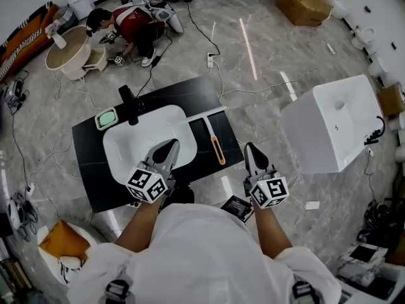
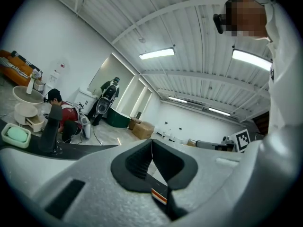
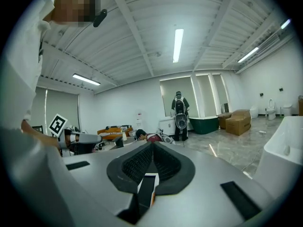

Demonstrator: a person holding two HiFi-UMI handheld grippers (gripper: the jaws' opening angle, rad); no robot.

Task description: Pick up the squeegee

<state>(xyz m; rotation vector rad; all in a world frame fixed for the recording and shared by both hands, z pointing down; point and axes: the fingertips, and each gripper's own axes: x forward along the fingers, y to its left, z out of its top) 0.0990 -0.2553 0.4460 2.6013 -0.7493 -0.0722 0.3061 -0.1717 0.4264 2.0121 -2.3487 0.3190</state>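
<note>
The squeegee (image 1: 216, 147) lies flat on the black table (image 1: 88, 151), just right of the white basin (image 1: 136, 147). Its orange and black handle points toward me and its white blade bar (image 1: 206, 114) lies at the far end. My left gripper (image 1: 171, 145) hovers over the basin's near right part, left of the handle, with its jaws shut and empty. My right gripper (image 1: 250, 148) hangs at the table's right edge, right of the handle, also shut and holding nothing. Each gripper view shows the dark pads pressed together: left gripper (image 2: 151, 148), right gripper (image 3: 152, 150).
A black faucet (image 1: 130, 103) and a green soap dish (image 1: 106, 118) stand at the basin's far left. A large white block-shaped fixture (image 1: 335, 128) stands on the floor to the right. A person (image 1: 130, 24) crouches at the back; cables and a cardboard box (image 1: 304, 5) lie around.
</note>
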